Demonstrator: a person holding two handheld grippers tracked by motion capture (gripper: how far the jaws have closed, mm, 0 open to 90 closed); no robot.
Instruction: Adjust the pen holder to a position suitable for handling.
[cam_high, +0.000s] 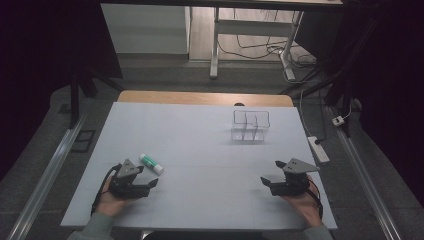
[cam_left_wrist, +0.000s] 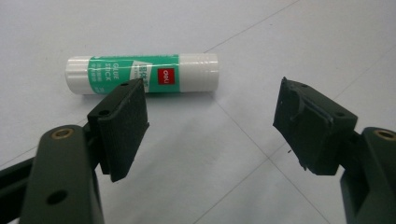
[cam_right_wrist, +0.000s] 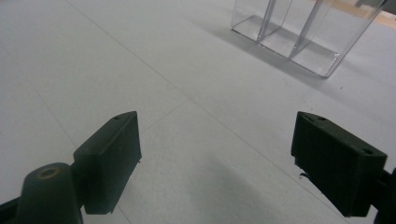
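Left tool (cam_high: 150, 176): jaws wide apart with nothing between them, held low over the white worktop (cam_high: 210, 200) in the person's left hand (cam_high: 111, 200); in the left gripper view the two black pads (cam_left_wrist: 122, 128) stand clear of everything.

Glue stick (cam_left_wrist: 142, 74): just ahead of the left tool's tips and a little toward its left jaw, lying flat on the worktop (green label, white cap and base); apart from the pads, not touched.

Long axis: the stick lies crosswise to the left tool's line of reach, so its length runs roughly from jaw to jaw rather than between them; my judgement is that the tool must turn at the wrist, or come at the stick from its side, before the pads can close across the barrel.

Nearer hand: the left one by far; the glue stick (cam_high: 151, 164) sits just beyond it in the high view.

Right tool (cam_high: 272, 172): jaws also spread and bare, well apart from the stick across the worktop.

Clear divided box (cam_high: 250, 125): farthest off, ahead of the right tool, standing upright with nothing visible in its compartments.
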